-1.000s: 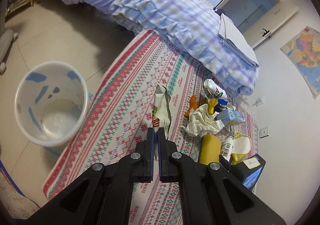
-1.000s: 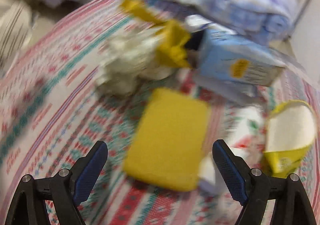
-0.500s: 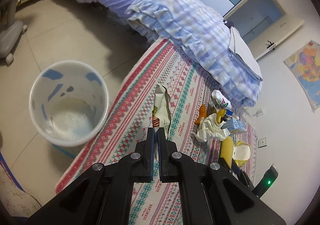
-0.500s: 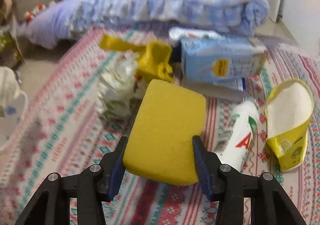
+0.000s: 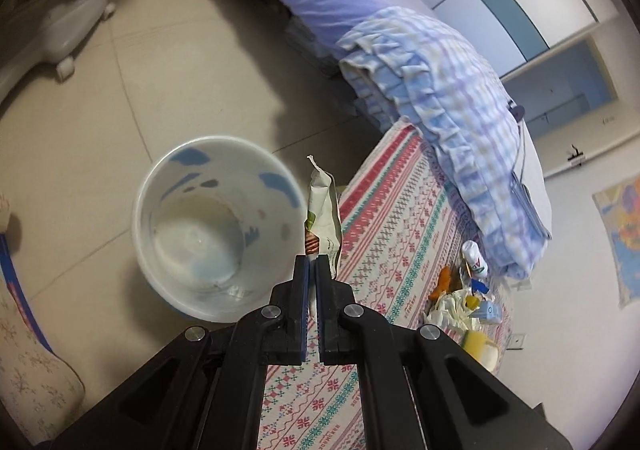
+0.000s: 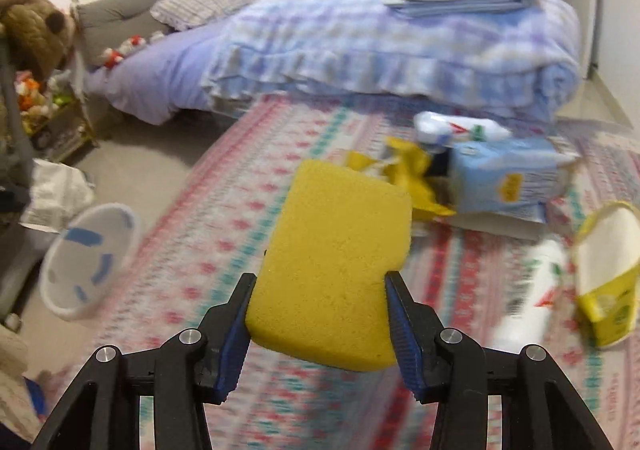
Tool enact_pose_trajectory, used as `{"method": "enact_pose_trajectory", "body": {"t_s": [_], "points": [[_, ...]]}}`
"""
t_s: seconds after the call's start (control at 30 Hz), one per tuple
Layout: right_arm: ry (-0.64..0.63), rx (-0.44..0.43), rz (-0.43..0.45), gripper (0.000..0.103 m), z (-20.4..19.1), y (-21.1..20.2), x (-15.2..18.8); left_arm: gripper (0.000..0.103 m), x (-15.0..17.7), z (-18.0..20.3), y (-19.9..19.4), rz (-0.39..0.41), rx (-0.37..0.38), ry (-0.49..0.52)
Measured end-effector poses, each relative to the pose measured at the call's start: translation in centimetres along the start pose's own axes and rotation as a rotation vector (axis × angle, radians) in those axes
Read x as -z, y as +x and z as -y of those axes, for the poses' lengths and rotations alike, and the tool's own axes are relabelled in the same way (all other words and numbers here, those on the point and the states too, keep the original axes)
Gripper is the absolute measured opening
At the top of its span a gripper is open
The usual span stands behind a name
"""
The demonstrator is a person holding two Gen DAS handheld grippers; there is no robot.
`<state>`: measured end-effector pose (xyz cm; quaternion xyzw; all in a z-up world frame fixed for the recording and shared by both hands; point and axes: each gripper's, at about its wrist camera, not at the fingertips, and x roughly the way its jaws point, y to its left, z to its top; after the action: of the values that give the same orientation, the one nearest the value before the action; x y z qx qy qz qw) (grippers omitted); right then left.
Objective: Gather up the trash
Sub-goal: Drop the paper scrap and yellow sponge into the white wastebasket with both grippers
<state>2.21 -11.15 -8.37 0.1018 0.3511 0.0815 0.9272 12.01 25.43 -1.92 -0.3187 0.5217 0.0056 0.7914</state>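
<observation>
The left gripper (image 5: 312,264) pinches a crumpled wrapper (image 5: 323,213) beside the white bin's rim (image 5: 218,228), while the right gripper (image 6: 318,314) clamps a yellow sponge (image 6: 340,250) above the patterned rug (image 6: 200,217).

Setting: home bedroom | bed (image 6: 168,85) with lilac sheet, far | checked ruffled quilt (image 6: 400,45) heaped on it | pillow (image 6: 204,5) at headboard | brown teddy bear (image 6: 32,29), far left | patterned rug (image 5: 384,242) on tiled floor (image 5: 100,121) | wall map (image 5: 620,238), right
</observation>
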Motion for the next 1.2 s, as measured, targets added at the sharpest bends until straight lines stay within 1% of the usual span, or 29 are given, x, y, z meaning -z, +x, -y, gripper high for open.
{"method": "enact_pose_trajectory", "body": {"t_s": [0.07,0.23,0.37,0.57,0.63,0.73,0.77,0.8,0.83,0.87,1.0,1.1,1.2], "points": [[0.001,-0.048,-0.02,0.054,-2.1,1.0,0.0,0.003,-0.1,-0.5,0.2,-0.003,-0.009,-0.021],[-0.036,-0.135,-0.066,0.054,-7.8,4.1,-0.4,0.003,-0.2,-2.2,0.6,-0.015,-0.031,-0.058],[-0.072,-0.217,-0.089,0.055,-12.3,6.6,-1.6,0.003,-0.8,-3.3,0.9,-0.012,-0.062,-0.079],[-0.105,-0.284,-0.132,0.055,-16.1,9.7,-3.0,0.003,-1.4,-4.7,1.5,-0.022,-0.077,-0.13],[-0.125,-0.299,-0.139,0.055,-17.2,10.4,-3.5,0.004,-1.7,-5.4,2.0,-0.028,-0.074,-0.171],[-0.145,-0.317,-0.148,0.055,-18.3,11.4,-4.2,0.012,-2.1,-6.0,2.3,-0.039,-0.081,-0.205],[-0.148,-0.325,-0.152,0.055,-18.5,11.7,-4.3,0.024,-2.2,-6.1,2.2,-0.033,-0.085,-0.209],[-0.15,-0.327,-0.157,0.055,-18.8,12.1,-4.4,0.038,-2.2,-6.1,2.1,-0.028,-0.085,-0.212],[-0.152,-0.328,-0.161,0.055,-18.9,12.3,-4.4,0.044,-2.1,-6.1,1.9,-0.019,-0.084,-0.219],[-0.153,-0.331,-0.168,0.055,-19.1,12.7,-4.4,0.047,-2.1,-6.1,1.7,-0.01,-0.083,-0.225],[-0.151,-0.336,-0.196,0.055,-19.4,13.8,-4.4,0.047,-2.1,-6.6,1.2,0.0,-0.083,-0.259],[-0.188,-0.339,-0.211,0.056,-20.1,14.6,-4.3,0.047,-2.0,-7.3,1.4,-0.018,-0.085,-0.302],[-0.21,-0.342,-0.222,0.06,-20.9,15.4,-4.3,0.047,-1.8,-7.5,1.4,-0.023,-0.079,-0.32]]}}
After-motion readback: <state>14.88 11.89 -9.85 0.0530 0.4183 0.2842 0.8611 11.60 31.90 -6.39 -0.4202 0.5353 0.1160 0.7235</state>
